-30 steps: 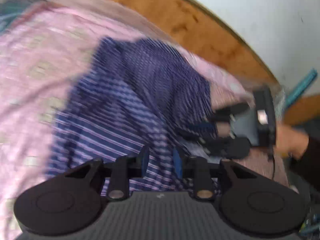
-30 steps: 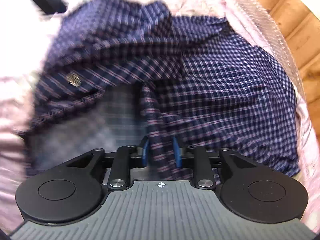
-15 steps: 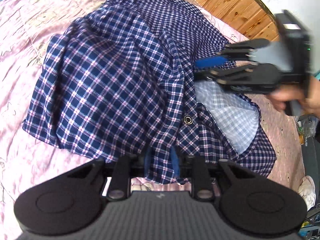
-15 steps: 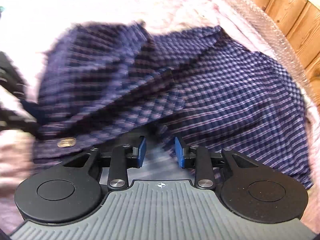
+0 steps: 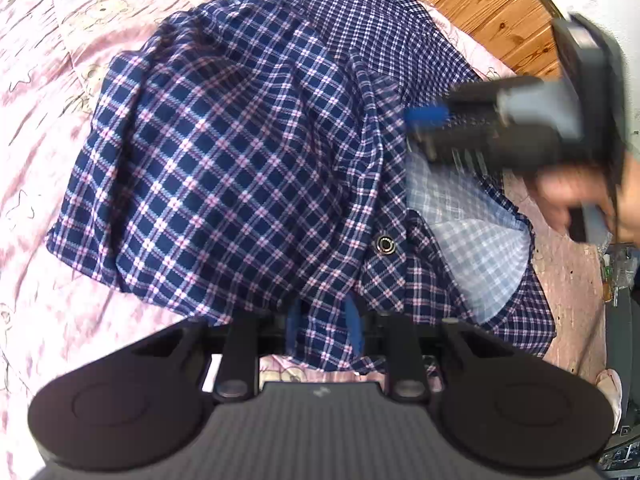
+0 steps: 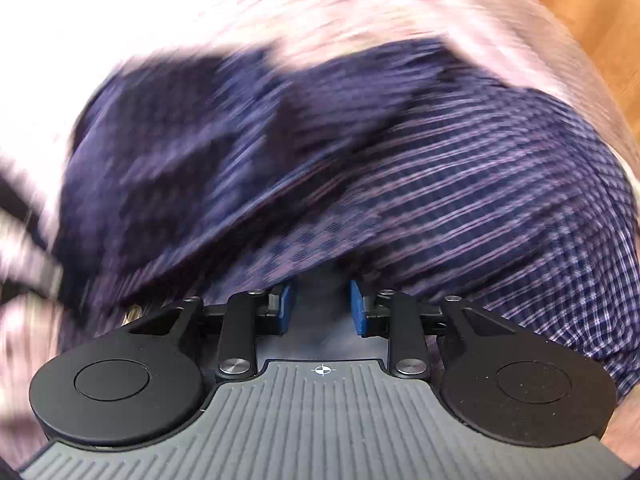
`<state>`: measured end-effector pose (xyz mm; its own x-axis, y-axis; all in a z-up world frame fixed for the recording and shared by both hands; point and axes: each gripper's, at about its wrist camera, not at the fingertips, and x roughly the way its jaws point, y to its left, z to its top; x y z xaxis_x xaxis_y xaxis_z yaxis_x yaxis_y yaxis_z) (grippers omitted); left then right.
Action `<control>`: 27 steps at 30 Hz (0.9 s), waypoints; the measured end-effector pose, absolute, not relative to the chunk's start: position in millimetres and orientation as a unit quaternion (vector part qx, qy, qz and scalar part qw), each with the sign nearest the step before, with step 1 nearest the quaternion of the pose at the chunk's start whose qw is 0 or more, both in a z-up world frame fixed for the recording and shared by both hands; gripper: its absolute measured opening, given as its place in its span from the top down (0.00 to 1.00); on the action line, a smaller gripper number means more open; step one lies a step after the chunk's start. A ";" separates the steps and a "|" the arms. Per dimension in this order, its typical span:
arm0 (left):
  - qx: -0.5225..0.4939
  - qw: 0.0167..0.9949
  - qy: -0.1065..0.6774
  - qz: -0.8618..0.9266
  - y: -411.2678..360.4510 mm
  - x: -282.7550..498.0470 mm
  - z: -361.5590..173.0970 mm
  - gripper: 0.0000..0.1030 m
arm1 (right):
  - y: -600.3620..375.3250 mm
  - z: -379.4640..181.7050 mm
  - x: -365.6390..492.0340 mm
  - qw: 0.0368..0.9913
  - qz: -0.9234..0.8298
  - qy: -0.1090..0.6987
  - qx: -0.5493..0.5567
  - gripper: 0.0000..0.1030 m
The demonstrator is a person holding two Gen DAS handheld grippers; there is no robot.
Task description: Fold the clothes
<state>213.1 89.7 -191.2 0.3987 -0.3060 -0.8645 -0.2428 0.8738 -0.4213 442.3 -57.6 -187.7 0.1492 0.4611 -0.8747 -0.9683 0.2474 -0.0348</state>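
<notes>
A navy, pink and white plaid shirt [image 5: 240, 152] lies crumpled on a pink bedspread [image 5: 48, 100]. Its front gapes, showing the pale lining [image 5: 480, 240] and a metal snap [image 5: 385, 245]. My left gripper [image 5: 324, 320] is shut on the shirt's near hem, with cloth pinched between the blue pads. My right gripper [image 5: 428, 120], held by a hand [image 5: 568, 196], hovers blurred over the open front. In the right wrist view the shirt [image 6: 440, 184] is smeared by motion. The right gripper [image 6: 322, 308] has its jaws closing, with a gap between the pads. Only pale cloth shows beneath, none pressed.
A wooden board [image 5: 480, 4] runs along the far edge of the bed, with a white wall behind it. Dark clutter [image 5: 620, 280] stands off the bed's right side. The bedspread [image 6: 320, 8] stretches beyond the shirt to the left and far side.
The right gripper let go of the shirt's front edge and swept sideways across the shirt. The left gripper sank closer to the bed, still pinching the hem.
</notes>
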 end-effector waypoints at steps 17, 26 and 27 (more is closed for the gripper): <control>-0.203 0.790 0.578 -0.002 74.1 229.8 -187.1 0.74 | -179.1 -172.0 480.9 0.760 0.377 0.471 -0.244 0.86; -0.166 0.790 0.590 -0.002 59.9 234.8 -192.5 0.72 | -192.3 -180.7 440.1 0.726 0.415 0.467 -0.287 0.86; -0.164 0.790 0.591 -0.003 59.7 233.8 -192.1 0.72 | -196.5 -177.6 450.5 0.756 0.372 0.465 -0.272 0.78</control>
<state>233.8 59.7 -192.1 0.3007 -0.1982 -0.9329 -0.1889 0.9464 -0.2619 450.5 -196.5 -177.6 0.2914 0.3097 -0.9051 -0.8147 0.5762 -0.0651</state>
